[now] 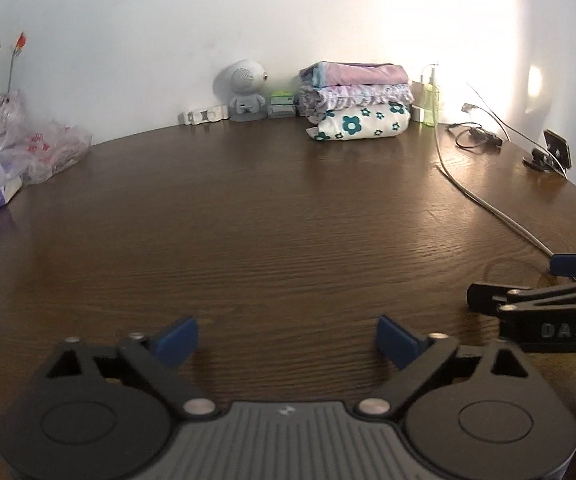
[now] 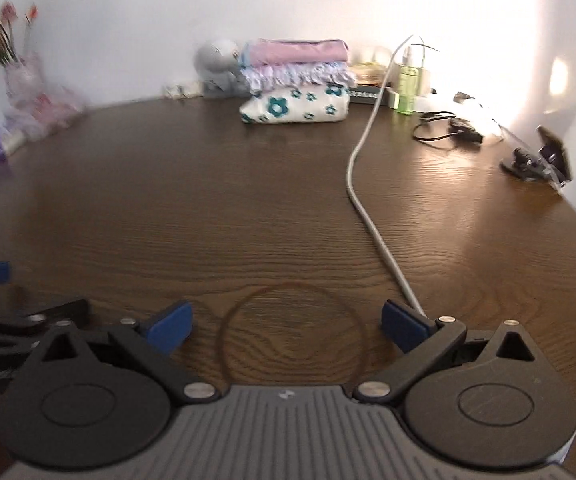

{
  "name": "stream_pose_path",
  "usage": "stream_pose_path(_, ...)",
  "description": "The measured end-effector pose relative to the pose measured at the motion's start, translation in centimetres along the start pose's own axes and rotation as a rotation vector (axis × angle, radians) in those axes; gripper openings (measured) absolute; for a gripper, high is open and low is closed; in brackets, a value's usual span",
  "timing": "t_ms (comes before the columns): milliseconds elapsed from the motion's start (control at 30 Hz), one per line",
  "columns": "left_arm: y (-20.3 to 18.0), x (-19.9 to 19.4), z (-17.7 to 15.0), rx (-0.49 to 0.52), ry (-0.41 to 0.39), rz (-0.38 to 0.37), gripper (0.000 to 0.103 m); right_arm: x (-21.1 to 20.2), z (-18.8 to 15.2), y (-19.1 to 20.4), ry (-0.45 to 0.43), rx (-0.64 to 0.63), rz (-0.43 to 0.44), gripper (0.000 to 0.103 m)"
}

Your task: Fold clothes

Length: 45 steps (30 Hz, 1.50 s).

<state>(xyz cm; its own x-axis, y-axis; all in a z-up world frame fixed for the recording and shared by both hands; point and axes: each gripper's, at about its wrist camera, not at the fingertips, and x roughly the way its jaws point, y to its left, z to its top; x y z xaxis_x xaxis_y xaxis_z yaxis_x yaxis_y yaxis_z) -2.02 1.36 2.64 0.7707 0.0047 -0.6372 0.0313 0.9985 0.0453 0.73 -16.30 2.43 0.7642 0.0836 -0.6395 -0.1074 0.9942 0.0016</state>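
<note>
- Clothes (image 1: 358,100) sit folded in a stack of three at the far edge of the table (image 1: 272,216), against the wall.
- Nearest, the left gripper (image 1: 287,342) hangs over bare wood, its jaws spread wide and empty.
- Beside it, the right gripper (image 2: 287,326) is likewise wide apart, gripping nothing.
- A white cable (image 2: 368,208) runs from the right gripper's right finger back toward the stack.

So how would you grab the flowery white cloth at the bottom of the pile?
Probably by the near left corner of the flowery cloth, where it sticks out from under the two folded pieces above. Come in low from the front, across the bare table, with one finger under that corner. Pulling may tip the stack, so lifting the upper pieces off first seems safer.
</note>
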Motion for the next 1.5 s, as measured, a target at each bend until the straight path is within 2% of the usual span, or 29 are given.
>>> stream_pose_path(100, 0.63, 0.09, 0.04, -0.041, 0.010, 0.006, 0.103, 0.12, 0.02, -0.08, 0.002, 0.006, 0.005, 0.102)
stream_pose_path(633, 0.50, 0.18, -0.07, -0.030, 0.008, -0.020, 0.103, -0.44, -0.31, 0.01, 0.003, 0.008, 0.010, 0.102)
stream_pose_path(1500, 0.59, 0.35, 0.13, -0.039, 0.008, -0.010, 0.103, -0.48, -0.24, -0.15, 0.006, 0.003, 0.019, 0.102)
